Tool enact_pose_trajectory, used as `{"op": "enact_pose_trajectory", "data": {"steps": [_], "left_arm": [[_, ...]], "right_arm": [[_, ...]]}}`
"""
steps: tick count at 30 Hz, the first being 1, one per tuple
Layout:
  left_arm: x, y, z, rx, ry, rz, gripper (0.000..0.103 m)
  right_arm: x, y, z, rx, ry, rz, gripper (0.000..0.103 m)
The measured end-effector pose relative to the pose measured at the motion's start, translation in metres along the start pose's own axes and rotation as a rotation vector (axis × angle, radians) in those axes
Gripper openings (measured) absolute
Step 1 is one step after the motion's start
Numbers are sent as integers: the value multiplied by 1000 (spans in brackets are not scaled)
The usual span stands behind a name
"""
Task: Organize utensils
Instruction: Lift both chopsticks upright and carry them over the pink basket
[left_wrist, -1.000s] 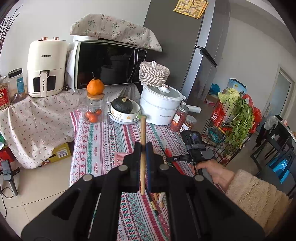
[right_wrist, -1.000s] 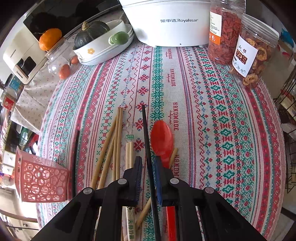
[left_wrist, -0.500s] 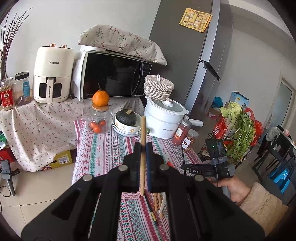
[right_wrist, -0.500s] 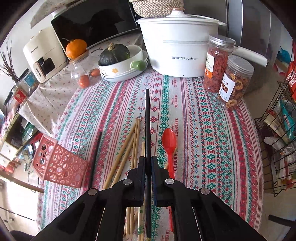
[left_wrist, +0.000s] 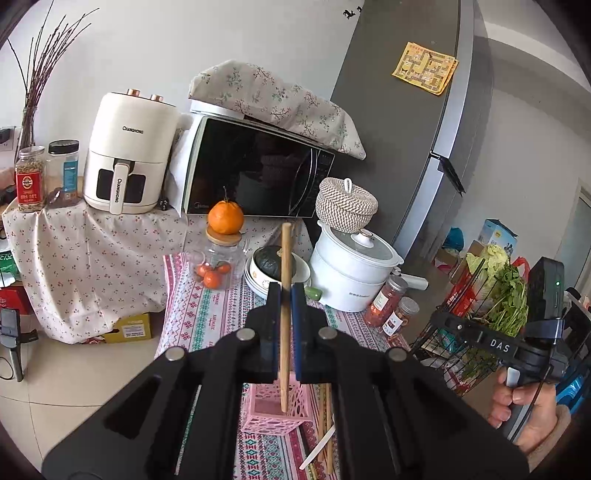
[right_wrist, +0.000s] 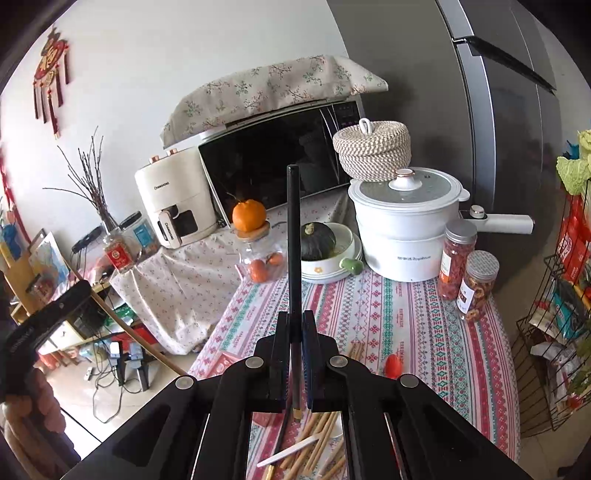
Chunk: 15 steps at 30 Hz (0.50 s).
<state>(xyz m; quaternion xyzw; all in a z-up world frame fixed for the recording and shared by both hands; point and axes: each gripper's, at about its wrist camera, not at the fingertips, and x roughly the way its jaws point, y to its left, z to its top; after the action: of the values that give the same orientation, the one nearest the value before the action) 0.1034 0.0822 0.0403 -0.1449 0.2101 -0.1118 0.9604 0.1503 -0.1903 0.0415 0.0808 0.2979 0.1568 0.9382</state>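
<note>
My left gripper (left_wrist: 285, 295) is shut on a wooden chopstick (left_wrist: 285, 266), held upright with its lower end over the open top of the pink perforated holder (left_wrist: 275, 408) on the table. My right gripper (right_wrist: 295, 321) is shut on a black chopstick (right_wrist: 294, 240), held upright above the table. Several wooden chopsticks (right_wrist: 314, 439), a white utensil (right_wrist: 291, 452) and a red spoon (right_wrist: 392, 365) lie on the patterned tablecloth (right_wrist: 406, 332) below. The left gripper's body and its chopstick (right_wrist: 125, 325) show at the left of the right wrist view.
At the table's far end stand a white cooker (right_wrist: 404, 229), two snack jars (right_wrist: 476, 284), a bowl with a dark squash (right_wrist: 317, 242) and a glass jar topped by an orange (right_wrist: 249, 214). A microwave (left_wrist: 255, 170) and air fryer (left_wrist: 127, 155) stand behind. A wire rack with greens (left_wrist: 491, 306) is on the right.
Both grippers rose and tilted up. The right gripper closed on the black chopstick and lifted it off the table. The left chopstick now hangs over the pink holder.
</note>
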Motion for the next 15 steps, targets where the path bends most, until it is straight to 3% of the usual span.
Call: {"op": "enact_pose_trajectory", "data": {"steps": [8, 15], "left_arm": [[33, 6, -5, 15, 77, 33, 6], [65, 13, -15, -11, 207, 21, 6]], "right_arm": [[15, 30, 18, 29, -22, 127, 6], [79, 43, 1, 8, 108, 115, 6]]}}
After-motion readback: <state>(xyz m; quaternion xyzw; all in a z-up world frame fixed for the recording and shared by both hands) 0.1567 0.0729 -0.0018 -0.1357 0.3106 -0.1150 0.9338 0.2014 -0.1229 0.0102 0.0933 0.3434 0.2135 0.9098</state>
